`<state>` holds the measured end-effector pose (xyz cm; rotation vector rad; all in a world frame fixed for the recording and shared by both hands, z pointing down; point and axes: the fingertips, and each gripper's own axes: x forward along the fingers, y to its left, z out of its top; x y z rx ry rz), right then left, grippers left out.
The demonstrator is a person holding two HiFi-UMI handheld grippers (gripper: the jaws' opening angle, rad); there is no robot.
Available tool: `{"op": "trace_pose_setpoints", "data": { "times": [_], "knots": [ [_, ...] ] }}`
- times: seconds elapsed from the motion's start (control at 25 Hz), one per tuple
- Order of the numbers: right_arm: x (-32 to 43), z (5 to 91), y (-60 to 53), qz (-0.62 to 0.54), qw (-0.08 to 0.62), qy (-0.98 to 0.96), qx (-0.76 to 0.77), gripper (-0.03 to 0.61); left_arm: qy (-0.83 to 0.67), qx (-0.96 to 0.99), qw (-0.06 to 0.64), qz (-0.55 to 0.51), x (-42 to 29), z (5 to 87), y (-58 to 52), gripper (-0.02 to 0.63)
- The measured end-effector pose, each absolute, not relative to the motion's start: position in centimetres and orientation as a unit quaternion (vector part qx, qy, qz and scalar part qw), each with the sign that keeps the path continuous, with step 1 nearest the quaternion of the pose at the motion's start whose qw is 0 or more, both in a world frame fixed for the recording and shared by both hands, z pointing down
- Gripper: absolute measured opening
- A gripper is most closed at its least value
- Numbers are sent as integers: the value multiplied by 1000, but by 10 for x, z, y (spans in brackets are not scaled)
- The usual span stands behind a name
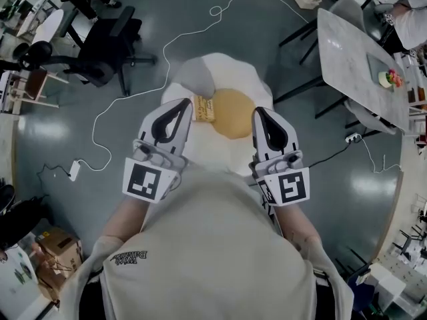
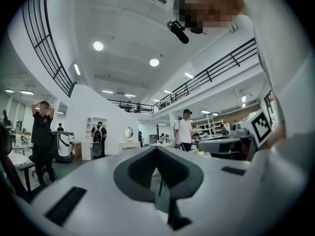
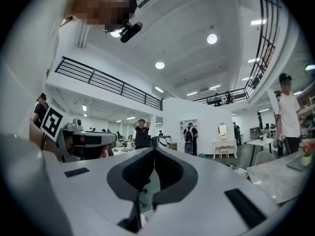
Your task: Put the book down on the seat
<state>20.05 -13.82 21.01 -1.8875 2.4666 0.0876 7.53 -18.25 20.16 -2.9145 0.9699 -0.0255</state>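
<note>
A small yellow book [image 1: 203, 109] lies flat on the white, egg-shaped seat [image 1: 200, 72], beside the seat's round yellow cushion [image 1: 233, 113]. My left gripper [image 1: 183, 103] hovers level just left of the book, shut and empty. My right gripper [image 1: 259, 111] is held level at the cushion's right edge, also shut with nothing in it. In the left gripper view the left gripper [image 2: 156, 147] has its jaws meeting at the tip, and the right gripper [image 3: 154, 149] looks the same in the right gripper view. Neither gripper view shows the book or the seat.
A black office chair [image 1: 100, 42] stands to the far left and a marble-topped table [image 1: 353, 52] to the far right. A white cable [image 1: 133, 89] runs across the grey floor to a power strip [image 1: 74, 171]. A cardboard box [image 1: 57, 242] sits at lower left. People [image 2: 42, 132] stand farther off in the hall.
</note>
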Motion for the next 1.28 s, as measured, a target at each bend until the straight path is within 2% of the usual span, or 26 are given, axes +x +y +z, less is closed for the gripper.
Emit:
{"op": "trace_pose_setpoints", "data": {
  "times": [0.32, 1.28],
  "knots": [
    [190, 200, -139, 65, -20, 799, -598, 9, 324, -946, 27, -15, 69, 204, -185, 9],
    [183, 199, -127, 60, -21, 805, -590, 9, 331, -943, 32, -29, 58, 216, -174, 9]
  ]
}}
